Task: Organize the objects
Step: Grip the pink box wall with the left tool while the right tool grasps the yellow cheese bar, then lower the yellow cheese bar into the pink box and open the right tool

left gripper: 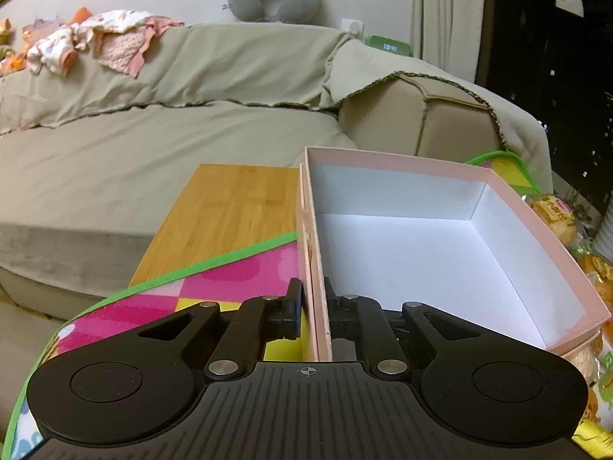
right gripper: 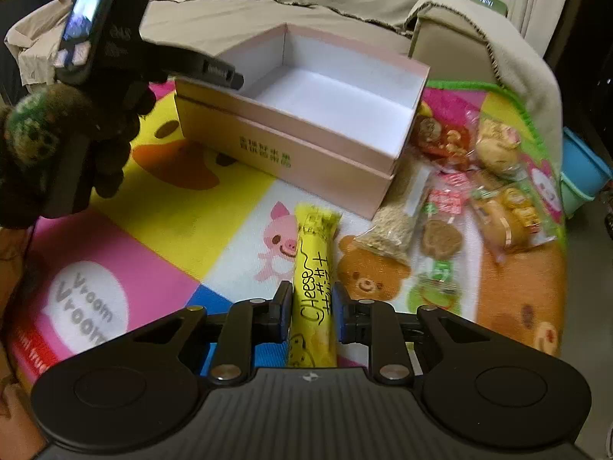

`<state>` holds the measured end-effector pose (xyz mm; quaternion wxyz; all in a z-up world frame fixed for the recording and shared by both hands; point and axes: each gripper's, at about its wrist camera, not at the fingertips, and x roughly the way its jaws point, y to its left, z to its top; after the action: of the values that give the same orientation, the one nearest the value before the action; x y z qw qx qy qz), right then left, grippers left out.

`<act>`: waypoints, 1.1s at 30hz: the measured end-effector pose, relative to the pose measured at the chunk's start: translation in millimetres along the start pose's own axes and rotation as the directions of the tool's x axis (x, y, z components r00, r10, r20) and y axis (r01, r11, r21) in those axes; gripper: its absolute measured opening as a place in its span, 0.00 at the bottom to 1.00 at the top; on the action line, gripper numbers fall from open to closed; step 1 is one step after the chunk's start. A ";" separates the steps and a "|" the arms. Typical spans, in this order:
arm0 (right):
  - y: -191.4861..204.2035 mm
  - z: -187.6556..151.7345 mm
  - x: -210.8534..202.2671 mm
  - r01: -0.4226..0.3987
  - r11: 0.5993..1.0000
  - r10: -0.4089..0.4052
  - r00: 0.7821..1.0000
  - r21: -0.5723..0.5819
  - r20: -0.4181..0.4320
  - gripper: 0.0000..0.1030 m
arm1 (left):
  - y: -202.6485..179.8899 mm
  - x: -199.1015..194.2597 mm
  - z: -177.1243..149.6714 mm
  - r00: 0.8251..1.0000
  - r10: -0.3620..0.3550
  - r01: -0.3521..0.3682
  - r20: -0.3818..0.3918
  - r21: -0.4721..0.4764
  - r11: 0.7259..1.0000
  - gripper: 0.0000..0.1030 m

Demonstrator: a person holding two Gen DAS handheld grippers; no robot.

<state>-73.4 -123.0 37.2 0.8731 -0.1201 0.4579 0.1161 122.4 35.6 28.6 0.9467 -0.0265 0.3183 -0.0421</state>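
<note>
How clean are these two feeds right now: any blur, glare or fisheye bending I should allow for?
Left wrist view: mostly sharp, warm dim room light; the pink box has a bright white floor but no hard glare; its walls bow from fisheye distortion. Right wrist view: cheese stick packet readable, but the snack packets at right are smeared and the mat curves toward the edges.

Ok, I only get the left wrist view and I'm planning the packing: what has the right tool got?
Observer: The right tool is shut on a yellow cheese snack stick.
Operator: What else is waiting?
Observer: A clear-wrapped oat bar and a round biscuit lie on the play mat, right of the pink box.
Operator: And my left tool, seen from there?
Observer: A dark-gloved hand holds the left tool at the box's wall.
</note>
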 end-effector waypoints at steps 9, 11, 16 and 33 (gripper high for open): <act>-36.4 81.1 -69.9 -0.076 0.987 0.045 0.977 0.141 0.208 0.05 | 5.0 1.9 0.4 1.000 -0.022 0.022 -0.005 -0.019 1.000 0.11; -41.2 111.7 -66.9 -0.106 0.980 0.062 0.967 0.168 0.247 0.04 | 6.8 2.6 0.2 1.000 -0.029 0.029 -0.007 -0.029 0.999 0.11; -37.2 168.7 -26.3 -0.122 0.971 0.075 0.972 0.206 0.223 0.04 | 9.9 3.8 -0.8 0.999 -0.040 0.040 -0.005 -0.040 0.998 0.11; -54.1 129.7 20.5 -0.039 0.968 0.032 0.999 0.248 0.032 0.31 | 8.1 4.1 -3.5 0.999 -0.037 0.037 -0.002 -0.034 0.999 0.11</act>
<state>55.0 -131.2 97.3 0.8853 0.0003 0.4588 0.0751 124.0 43.1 22.8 0.9448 -0.0485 0.3195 -0.0544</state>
